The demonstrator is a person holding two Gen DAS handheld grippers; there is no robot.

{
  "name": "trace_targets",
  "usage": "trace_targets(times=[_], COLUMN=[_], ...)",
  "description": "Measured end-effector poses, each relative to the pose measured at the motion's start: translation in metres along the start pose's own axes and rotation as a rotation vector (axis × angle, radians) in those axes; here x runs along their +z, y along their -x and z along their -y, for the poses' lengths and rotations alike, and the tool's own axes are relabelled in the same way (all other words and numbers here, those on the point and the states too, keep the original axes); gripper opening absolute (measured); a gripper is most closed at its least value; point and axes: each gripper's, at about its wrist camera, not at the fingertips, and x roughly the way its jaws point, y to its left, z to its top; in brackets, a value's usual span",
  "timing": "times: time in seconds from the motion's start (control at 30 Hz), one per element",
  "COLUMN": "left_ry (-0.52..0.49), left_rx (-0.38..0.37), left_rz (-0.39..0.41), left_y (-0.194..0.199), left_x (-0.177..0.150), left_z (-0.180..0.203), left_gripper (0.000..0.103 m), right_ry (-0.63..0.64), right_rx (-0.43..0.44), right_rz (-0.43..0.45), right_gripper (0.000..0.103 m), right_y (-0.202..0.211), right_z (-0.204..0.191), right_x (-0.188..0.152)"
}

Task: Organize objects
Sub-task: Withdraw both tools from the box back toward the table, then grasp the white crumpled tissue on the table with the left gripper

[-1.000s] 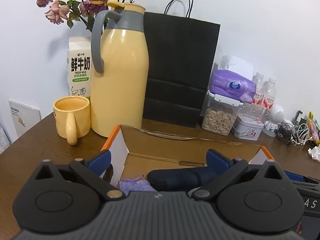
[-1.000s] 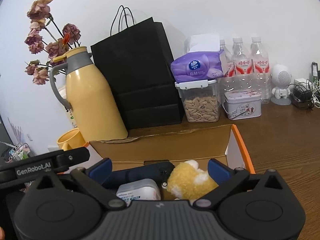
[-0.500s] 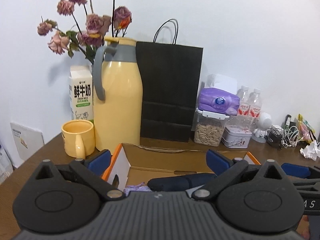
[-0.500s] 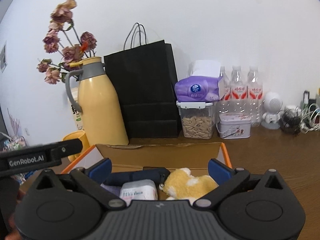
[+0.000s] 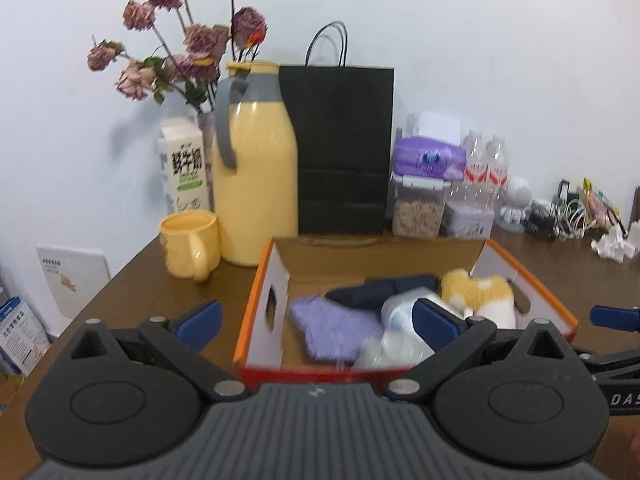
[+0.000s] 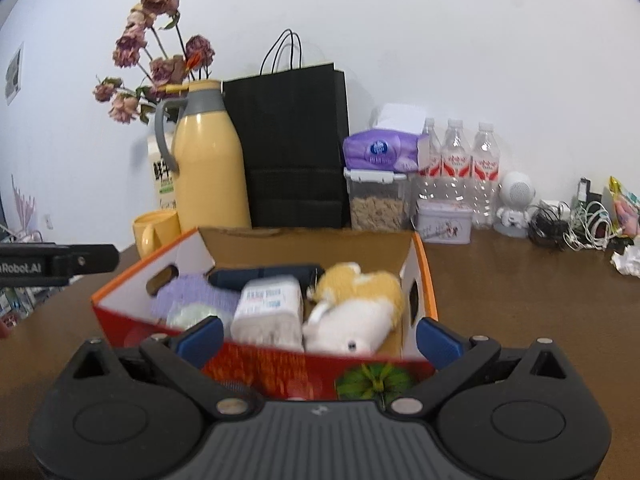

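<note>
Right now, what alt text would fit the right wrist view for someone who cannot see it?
An open cardboard box on a brown table holds a stuffed toy, a tissue pack, a purple cloth and a dark blue object. The open, empty right hand-held gripper sits in front. Behind stand a yellow jug and black bag.

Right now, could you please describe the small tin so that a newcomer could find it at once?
Find the tall black paper bag against the wall; right of it stands a clear seed container. The tin sits beside that, before the water bottles: low, pale, lidded, printed with small figures.
</note>
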Motion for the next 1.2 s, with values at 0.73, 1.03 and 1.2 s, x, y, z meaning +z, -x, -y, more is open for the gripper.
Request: trace_targets(times=[0.73,1.03,1.2], left_ry=[-0.059,-0.058,-0.045], left_rx=[-0.061,-0.052,-0.068], left_rz=[-0.256,-0.311,-0.309], left_y=[0.016,-0.003,-0.008], left_x=[-0.087,-0.096,-0.098], left_z=[-0.012,-0.012,-0.013], left_gripper=[0.103,0.103,0.103], right_ry=[0.099,0.076,0.066], right_rx=[-0.001,0.011,0.011], right_rz=[-0.103,-0.132,-0.155], right_gripper=[0.103,0.103,0.103], right_y=[0.018,0.014,0.01], right_z=[-0.026,-0.022,-0.021], right_x=[-0.072,-0.072,-0.073])
